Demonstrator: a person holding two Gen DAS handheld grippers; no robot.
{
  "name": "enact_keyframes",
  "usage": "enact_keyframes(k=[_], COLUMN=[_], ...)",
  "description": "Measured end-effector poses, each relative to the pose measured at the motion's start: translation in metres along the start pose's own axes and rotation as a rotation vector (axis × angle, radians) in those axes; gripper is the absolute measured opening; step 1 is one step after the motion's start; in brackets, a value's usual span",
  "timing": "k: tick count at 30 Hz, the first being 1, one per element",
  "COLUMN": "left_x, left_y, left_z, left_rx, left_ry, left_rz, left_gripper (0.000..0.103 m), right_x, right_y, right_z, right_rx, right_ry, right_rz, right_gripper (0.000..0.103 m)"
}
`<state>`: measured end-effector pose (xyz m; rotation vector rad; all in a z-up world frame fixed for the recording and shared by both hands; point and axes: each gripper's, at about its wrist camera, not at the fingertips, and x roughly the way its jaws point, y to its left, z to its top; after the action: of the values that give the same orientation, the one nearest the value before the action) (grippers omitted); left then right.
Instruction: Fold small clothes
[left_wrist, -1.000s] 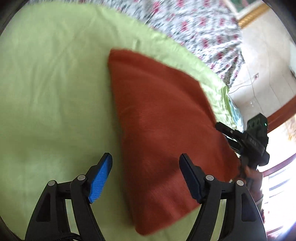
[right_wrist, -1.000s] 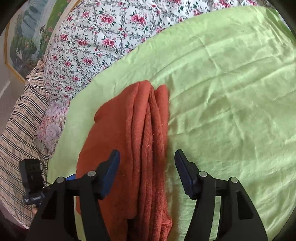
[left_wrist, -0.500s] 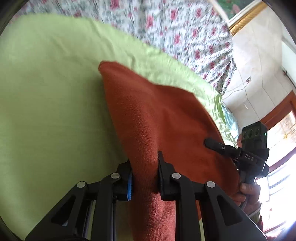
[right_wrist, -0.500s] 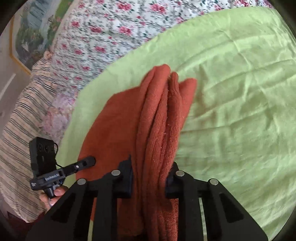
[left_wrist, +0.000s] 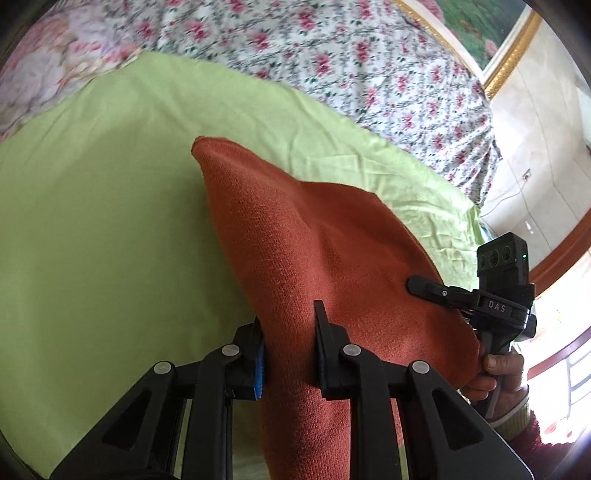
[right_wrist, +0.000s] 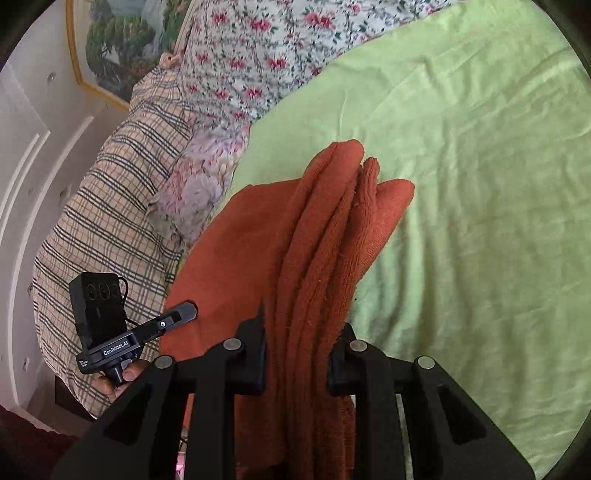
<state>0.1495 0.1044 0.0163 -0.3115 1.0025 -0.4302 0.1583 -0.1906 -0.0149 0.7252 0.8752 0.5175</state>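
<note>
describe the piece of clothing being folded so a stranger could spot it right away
Start at the wide lime-green bedsheet in front of the floral pink-and-white bedding. On it lies the rust-orange knitted garment, folded into thick layers and clamped at two edges by the left gripper and right gripper. It is the only plain, dark orange cloth; its neighbours are green, flowered or checked.

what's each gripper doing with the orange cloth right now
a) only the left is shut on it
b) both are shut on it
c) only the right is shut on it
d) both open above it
b: the left gripper pinches a fold of the orange cloth, and the right gripper pinches its bunched layers.
</note>
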Motion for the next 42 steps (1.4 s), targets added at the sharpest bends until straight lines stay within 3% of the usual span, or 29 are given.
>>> enact_keyframes(k=[3, 5, 8, 10, 11, 14, 17, 19, 24, 26, 31, 38, 42], left_x=[0.01, 0.015, 0.015, 0.013, 0.011, 0.005, 0.005, 0.006, 0.015, 0.016, 0.021, 0.037, 0.052], left_y=[0.009, 0.014, 0.019, 0.023, 0.026, 0.033, 0.039, 0.042, 0.041, 0.038, 0.029, 0.036, 0.048], left_z=[-0.012, -0.018, -0.021, -0.019, -0.018, -0.011, -0.006, -0.004, 0.002, 0.004, 0.003, 0.012, 0.034], left_rx=[-0.008, -0.007, -0.017, -0.02, -0.027, -0.067, -0.109, -0.122, -0.133, -0.12, -0.094, -0.099, -0.141], left_ry=[0.017, 0.025, 0.022, 0.018, 0.01, -0.013, -0.02, -0.022, -0.004, -0.001, 0.013, 0.056, 0.064], left_rz=[0.017, 0.038, 0.041, 0.053, 0.07, 0.084, 0.093, 0.105, 0.127, 0.136, 0.133, 0.132, 0.097], left_gripper=[0.022, 0.03, 0.045, 0.064, 0.067, 0.07, 0.07, 0.07, 0.07, 0.07, 0.072, 0.079, 0.079], right_x=[0.011, 0.015, 0.017, 0.016, 0.012, -0.005, -0.016, -0.006, 0.031, 0.03, -0.025, 0.005, 0.01], right_y=[0.0, -0.005, -0.008, -0.006, -0.003, 0.009, 0.024, 0.03, 0.025, 0.024, 0.046, -0.004, -0.006], right_z=[-0.007, -0.012, -0.014, -0.014, -0.013, -0.006, 0.008, 0.02, 0.032, 0.031, 0.016, 0.01, 0.01], right_rx=[-0.004, 0.007, 0.02, 0.015, 0.008, -0.033, -0.084, -0.108, -0.122, -0.119, -0.17, -0.072, -0.063], right_ry=[0.02, 0.033, 0.046, 0.05, 0.047, -0.022, -0.102, -0.091, -0.019, -0.022, -0.152, -0.061, -0.068], right_rz=[-0.035, -0.069, -0.104, -0.137, -0.162, -0.261, -0.294, -0.28, -0.324, -0.329, -0.264, -0.359, -0.367], right_gripper=[0.024, 0.024, 0.032, 0.038, 0.043, 0.048, 0.048, 0.041, 0.011, 0.01, 0.01, 0.009, 0.009])
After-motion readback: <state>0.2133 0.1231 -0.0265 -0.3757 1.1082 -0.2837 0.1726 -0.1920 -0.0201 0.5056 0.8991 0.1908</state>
